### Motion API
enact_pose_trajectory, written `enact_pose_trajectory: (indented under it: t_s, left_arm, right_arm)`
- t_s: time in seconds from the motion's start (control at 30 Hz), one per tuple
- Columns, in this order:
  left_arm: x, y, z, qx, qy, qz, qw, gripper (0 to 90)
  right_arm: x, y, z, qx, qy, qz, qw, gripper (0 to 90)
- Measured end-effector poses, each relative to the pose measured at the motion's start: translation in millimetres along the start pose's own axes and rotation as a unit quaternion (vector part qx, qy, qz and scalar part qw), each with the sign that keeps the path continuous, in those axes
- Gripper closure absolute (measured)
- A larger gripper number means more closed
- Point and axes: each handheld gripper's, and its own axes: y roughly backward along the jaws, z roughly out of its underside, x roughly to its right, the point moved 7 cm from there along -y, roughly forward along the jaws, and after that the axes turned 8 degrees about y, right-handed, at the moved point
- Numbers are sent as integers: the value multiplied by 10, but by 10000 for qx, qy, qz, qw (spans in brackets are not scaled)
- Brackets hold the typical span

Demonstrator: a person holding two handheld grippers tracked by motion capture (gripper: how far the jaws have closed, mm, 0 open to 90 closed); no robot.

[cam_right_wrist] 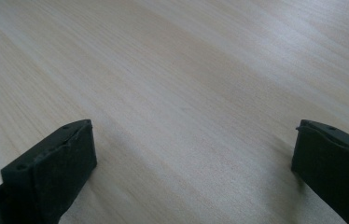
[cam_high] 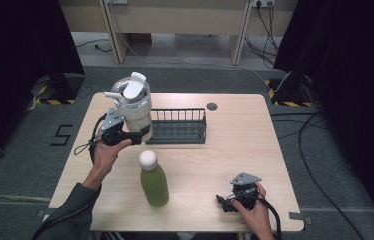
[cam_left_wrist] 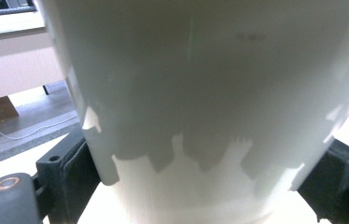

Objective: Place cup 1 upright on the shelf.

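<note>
- A light wooden table (cam_high: 235,150) stands on a grey floor, with black curtains on both sides and pale furniture behind.
- At the left, the left gripper (cam_high: 142,134) clasps the lower part of a white tumbler (cam_high: 134,105); in the left gripper view the jaws press on both sides of the white wall (cam_left_wrist: 210,93).
- The tumbler stands upright at the left end of a dark wire rack (cam_high: 177,127), touching it.
- A green bottle (cam_high: 154,182) with a pale cap stands upright near the front, apart from the tumbler.
- At the right, the right gripper (cam_high: 221,202) rests low on the table, its jaws spread wide over bare wood (cam_right_wrist: 186,93), holding nothing.
</note>
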Motion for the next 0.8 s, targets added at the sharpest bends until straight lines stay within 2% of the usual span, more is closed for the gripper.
enact_pose_trajectory:
  t_s: [0.4, 0.5, 0.8]
  left_arm:
    - [-1, -222, -210, 41, 68, 110, 9999, 109]
    - [-9, -281, -231, 20, 42, 83, 10000, 109]
    - [-59, -476, -227, 1, 173, 139, 9998, 109]
  right_arm:
    - [-2, -1, -2, 6, -9, -11, 10000, 3]
    - [-2, 0, -1, 1, -7, -12, 10000, 3]
    - [1, 0, -1, 4, 2, -10, 10000, 2]
